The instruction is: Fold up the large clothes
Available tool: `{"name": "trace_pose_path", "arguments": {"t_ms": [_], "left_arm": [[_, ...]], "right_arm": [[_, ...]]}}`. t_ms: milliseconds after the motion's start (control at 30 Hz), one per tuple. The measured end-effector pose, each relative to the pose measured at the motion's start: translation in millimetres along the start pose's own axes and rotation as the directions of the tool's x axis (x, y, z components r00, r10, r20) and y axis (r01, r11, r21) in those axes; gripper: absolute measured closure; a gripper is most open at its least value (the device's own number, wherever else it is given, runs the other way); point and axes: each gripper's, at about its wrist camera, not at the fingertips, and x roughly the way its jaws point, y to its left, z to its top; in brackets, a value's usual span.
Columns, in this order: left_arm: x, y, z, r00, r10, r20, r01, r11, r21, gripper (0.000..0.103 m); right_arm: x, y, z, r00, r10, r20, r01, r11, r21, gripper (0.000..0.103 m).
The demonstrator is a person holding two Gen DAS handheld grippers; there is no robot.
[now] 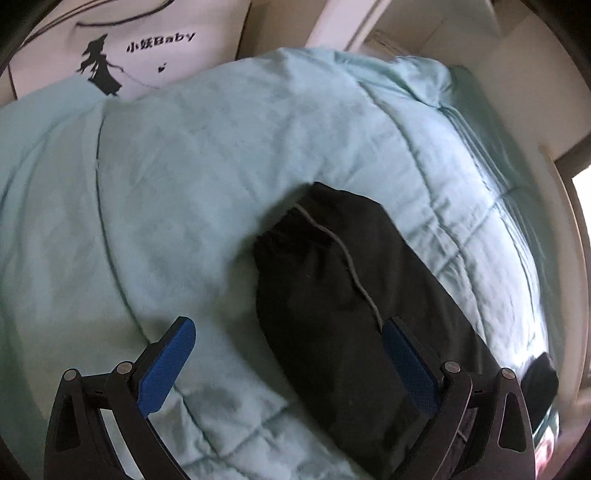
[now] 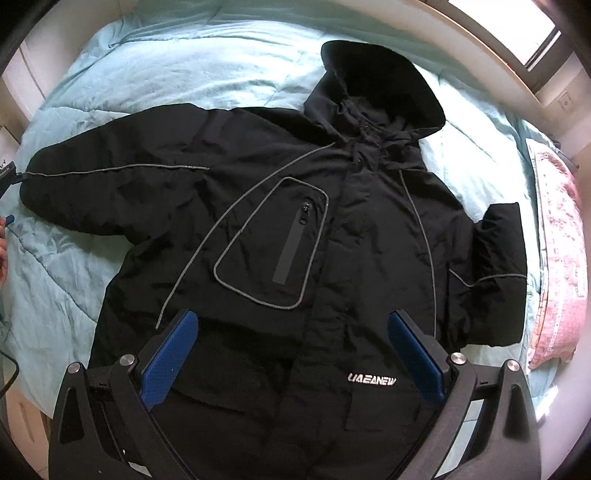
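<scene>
A black hooded jacket (image 2: 295, 221) with grey piping lies face up, spread flat on a light teal quilt (image 2: 147, 74). Its hood (image 2: 380, 81) points away, one sleeve (image 2: 110, 177) stretches out left, and the other sleeve (image 2: 495, 266) is bent at the right. My right gripper (image 2: 291, 332) is open and empty, hovering over the jacket's lower front near the white logo (image 2: 372, 378). My left gripper (image 1: 291, 339) is open and empty above the end of the left sleeve (image 1: 332, 295), whose cuff (image 1: 295, 229) lies just ahead between the fingers.
A white cardboard box (image 1: 140, 48) with a black figure print stands behind the bed. A pink blanket (image 2: 557, 258) lies along the bed's right side. A window (image 2: 517, 33) is at the far right. The left gripper's blue tip (image 2: 8, 219) shows at the left edge.
</scene>
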Motion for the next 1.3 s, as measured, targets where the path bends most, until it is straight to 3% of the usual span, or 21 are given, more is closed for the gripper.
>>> {"name": "trace_pose_path", "arguments": {"t_ms": [67, 167, 200, 300, 467, 567, 667, 800, 900, 1033, 1100, 1133, 1200, 1300], "left_arm": [[11, 1, 4, 1.000, 0.004, -0.010, -0.004, 1.000, 0.000, 0.005], [24, 0, 6, 1.000, 0.007, -0.024, -0.006, 1.000, 0.020, 0.038], [26, -1, 6, 1.000, -0.018, -0.022, 0.019, 1.000, 0.025, 0.057], [18, -13, 3, 1.000, -0.003, 0.030, 0.000, 0.997, 0.080, 0.074], [-17, -38, -14, 0.993, 0.009, 0.119, -0.032, 0.981, 0.192, 0.085], [-48, -62, -30, 0.986, -0.063, 0.157, 0.017, 0.960, 0.279, 0.087], [-82, -96, -52, 0.974, -0.145, 0.176, 0.067, 0.920, 0.385, 0.087], [-116, -154, -97, 0.954, -0.269, 0.135, 0.152, 0.818, 0.554, 0.088], [-128, -210, -148, 0.935, -0.352, 0.051, 0.225, 0.696, 0.682, 0.088], [-125, -261, -206, 0.901, -0.415, -0.124, 0.362, 0.564, 0.743, 0.088], [-110, -285, -239, 0.888, -0.404, -0.221, 0.415, 0.492, 0.765, 0.088], [-102, -290, -254, 0.877, -0.396, -0.272, 0.447, 0.466, 0.763, 0.095], [-73, -301, -281, 0.861, -0.344, -0.375, 0.499, 0.431, 0.751, 0.095], [-16, -310, -313, 0.886, -0.189, -0.423, 0.462, 0.415, 0.784, 0.095]], "right_arm": [[6, 1, 6, 1.000, 0.007, -0.013, -0.007, 1.000, 0.005, 0.000], [14, 4, 14, 1.000, 0.009, -0.029, -0.009, 1.000, -0.007, 0.000], [16, 6, 16, 0.999, 0.010, -0.033, -0.010, 1.000, -0.019, 0.000], [22, 8, 19, 0.999, 0.007, -0.044, -0.009, 0.999, -0.043, 0.000], [29, 7, 23, 0.999, 0.011, -0.051, -0.014, 0.999, -0.051, 0.000], [33, 5, 25, 0.998, 0.017, -0.054, -0.019, 0.999, -0.047, 0.000], [36, 3, 24, 0.998, 0.032, -0.058, -0.035, 0.999, -0.040, 0.000], [33, 1, 19, 0.998, 0.051, -0.043, -0.052, 0.998, -0.040, 0.000], [31, -4, 14, 0.998, 0.060, -0.027, -0.061, 0.998, -0.029, 0.000], [28, -16, 9, 0.997, 0.070, -0.018, -0.069, 0.998, 0.009, 0.000], [27, -28, 7, 0.998, 0.068, -0.006, -0.068, 0.997, 0.040, 0.000], [27, -33, 7, 0.998, 0.066, -0.002, -0.065, 0.996, 0.054, 0.000], [31, -49, 7, 0.999, 0.054, 0.000, -0.054, 0.994, 0.098, 0.000], [43, -69, 6, 0.999, 0.047, -0.018, -0.044, 0.987, 0.156, 0.000]]}}
